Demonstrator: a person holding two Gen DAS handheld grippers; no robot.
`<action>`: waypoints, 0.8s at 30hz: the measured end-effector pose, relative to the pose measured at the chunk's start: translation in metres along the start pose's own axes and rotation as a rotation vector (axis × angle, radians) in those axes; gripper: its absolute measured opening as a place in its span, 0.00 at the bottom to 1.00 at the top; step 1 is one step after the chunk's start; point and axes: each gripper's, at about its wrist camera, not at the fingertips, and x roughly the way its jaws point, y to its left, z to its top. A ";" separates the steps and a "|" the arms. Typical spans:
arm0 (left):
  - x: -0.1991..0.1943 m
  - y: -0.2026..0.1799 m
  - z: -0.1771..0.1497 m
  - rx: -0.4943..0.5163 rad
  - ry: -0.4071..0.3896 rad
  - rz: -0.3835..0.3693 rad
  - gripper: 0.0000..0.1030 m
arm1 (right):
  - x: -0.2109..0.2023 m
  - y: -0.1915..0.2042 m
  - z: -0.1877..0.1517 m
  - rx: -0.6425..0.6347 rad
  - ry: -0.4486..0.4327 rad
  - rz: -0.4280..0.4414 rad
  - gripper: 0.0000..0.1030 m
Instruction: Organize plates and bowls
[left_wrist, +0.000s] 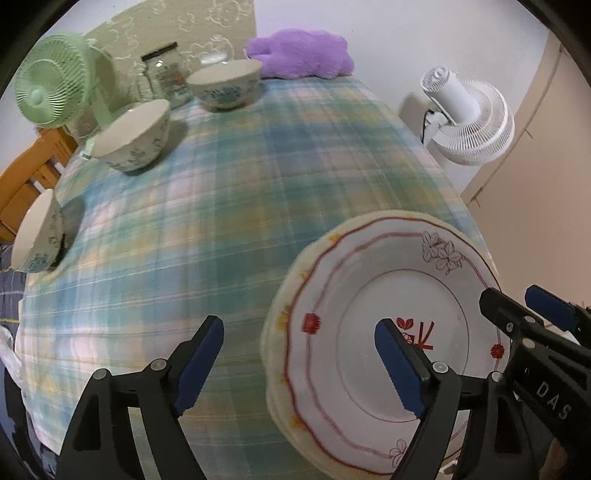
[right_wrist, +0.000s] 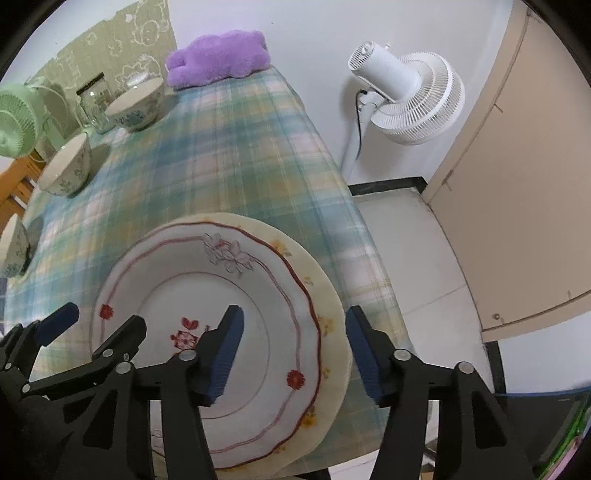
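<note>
White plates: red-rimmed floral china plate (right_wrist: 236, 295) atop cream plate (right_wrist: 328, 295), near edge of plaid cloth (left_wrist: 229, 177).
Bowls: three blue-patterned bowls (left_wrist: 133, 136) far left, apart.
Your L gripper (left_wrist: 299, 365): jaws spread, nothing pinched.
Your R gripper (right_wrist: 295, 350): jaws spread, astride plates' rim.

A purple cushion (right_wrist: 218, 59), glass jar (left_wrist: 164, 72) and green fan (left_wrist: 53, 90) border the plaid tablecloth (left_wrist: 221, 184); a white fan (right_wrist: 410, 96) stands beside it.
</note>
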 end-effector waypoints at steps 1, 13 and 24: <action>-0.002 0.002 0.000 -0.005 0.001 0.005 0.84 | -0.002 0.002 0.003 -0.009 -0.006 0.009 0.60; -0.036 0.016 0.008 -0.095 -0.050 0.025 0.84 | -0.027 0.033 0.022 -0.092 -0.054 0.135 0.63; -0.049 0.072 0.009 -0.163 -0.088 0.034 0.84 | -0.041 0.084 0.032 -0.140 -0.099 0.187 0.63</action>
